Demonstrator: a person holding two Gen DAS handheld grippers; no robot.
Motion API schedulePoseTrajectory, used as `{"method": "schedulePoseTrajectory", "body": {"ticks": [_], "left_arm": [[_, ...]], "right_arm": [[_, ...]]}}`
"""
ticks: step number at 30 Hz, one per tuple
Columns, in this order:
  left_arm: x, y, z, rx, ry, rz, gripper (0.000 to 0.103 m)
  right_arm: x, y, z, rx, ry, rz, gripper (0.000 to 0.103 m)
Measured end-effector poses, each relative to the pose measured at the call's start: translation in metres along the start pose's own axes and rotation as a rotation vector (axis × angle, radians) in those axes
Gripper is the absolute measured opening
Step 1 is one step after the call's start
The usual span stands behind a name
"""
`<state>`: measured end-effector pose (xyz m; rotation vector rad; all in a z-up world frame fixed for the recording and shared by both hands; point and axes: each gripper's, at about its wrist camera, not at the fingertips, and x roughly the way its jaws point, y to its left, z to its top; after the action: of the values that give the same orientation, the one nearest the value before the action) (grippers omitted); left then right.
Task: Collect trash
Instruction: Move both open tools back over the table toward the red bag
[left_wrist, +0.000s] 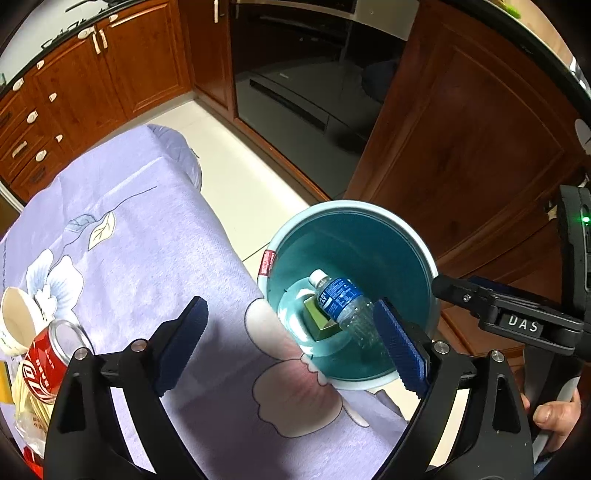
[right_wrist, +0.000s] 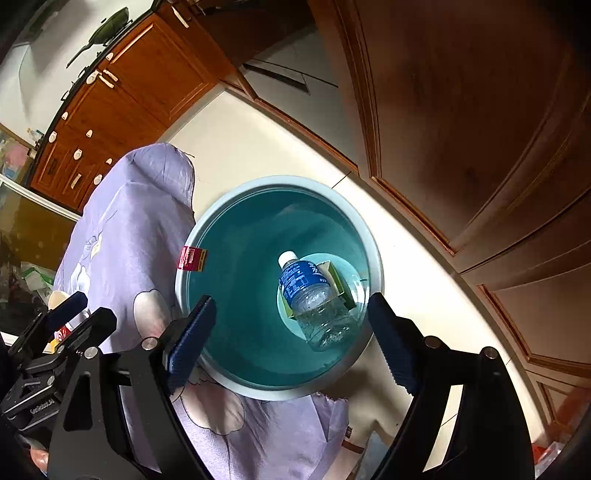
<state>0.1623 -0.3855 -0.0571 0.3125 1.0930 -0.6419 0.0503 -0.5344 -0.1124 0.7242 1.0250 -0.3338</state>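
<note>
Two views, L wrist first.

L view – left hand-held gripper (left_wrist: 291, 339): jaws spread wide, nothing between the pads; pointing steeply down over the desk edge and bin.
L view – desk (left_wrist: 155, 229): covered w/ lilac flower-print cloth.
L view – bin (left_wrist: 291, 232): teal, round, pale rim, on the floor just beside the desk's right edge; red sticker on the rim nearest the desk.
L view – bottle (left_wrist: 343, 302): clear plastic, blue label, white cap, lying tilted at the bin bottom.
L view – box (left_wrist: 319, 319): small, green, at the bin bottom, partly under the bottle.
L view – can (left_wrist: 51, 354): red, on its side at the desk's left edge, silver end toward the camera.
L view – cup (left_wrist: 16, 317): white paper, tipped over, touching the can.
L view – wrapper (left_wrist: 27, 402): yellowish, crumpled, below the can; contents unclear.
L view – right hand-held gripper (left_wrist: 491, 299): seen from the side at the right edge, "DAS" label; a thumb (left_wrist: 550, 413) grips its handle.
L view – background: wood cabinets, dark oven door, pale tile floor.

R view – right hand-held gripper (right_wrist: 291, 339): jaws spread wide, empty, directly above the bin opening.
R view – bin (right_wrist: 371, 236): fills mid-frame, cloth corner touching its left rim.
R view – bottle (right_wrist: 310, 295): cap pointing up-frame, lying on the box (right_wrist: 338, 275).
R view – left hand-held gripper (right_wrist: 66, 314): low left, over the desk; jaw gap not clear from here.
R view – cup (right_wrist: 57, 297): only a bit shows behind that gripper.
</note>
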Motion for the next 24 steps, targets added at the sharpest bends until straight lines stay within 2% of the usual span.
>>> {"method": "schedulePoseTrajectory", "body": {"ticks": [4,6,13,19,24], "left_arm": [[-0.008,0.007,-0.008,-0.012,-0.006,0.013,0.092],[-0.013,0.013,-0.013,-0.026,-0.011,0.014,0.092],[-0.042,0.033,-0.036,-0.065,-0.038,0.030,0.092],[-0.079,0.067,-0.064,-0.111,-0.086,0.076,0.096],[-0.111,0.111,-0.102,-0.187,-0.107,0.117,0.097]], "right_arm": [[0.004,0.008,-0.004,-0.011,0.017,-0.008,0.081],[0.003,0.011,-0.007,-0.013,0.022,-0.007,0.084],[-0.014,0.033,-0.022,-0.034,0.007,0.013,0.084],[-0.029,0.066,-0.041,-0.088,-0.017,0.045,0.086],[-0.033,0.100,-0.061,-0.139,-0.009,0.066,0.087]]}}
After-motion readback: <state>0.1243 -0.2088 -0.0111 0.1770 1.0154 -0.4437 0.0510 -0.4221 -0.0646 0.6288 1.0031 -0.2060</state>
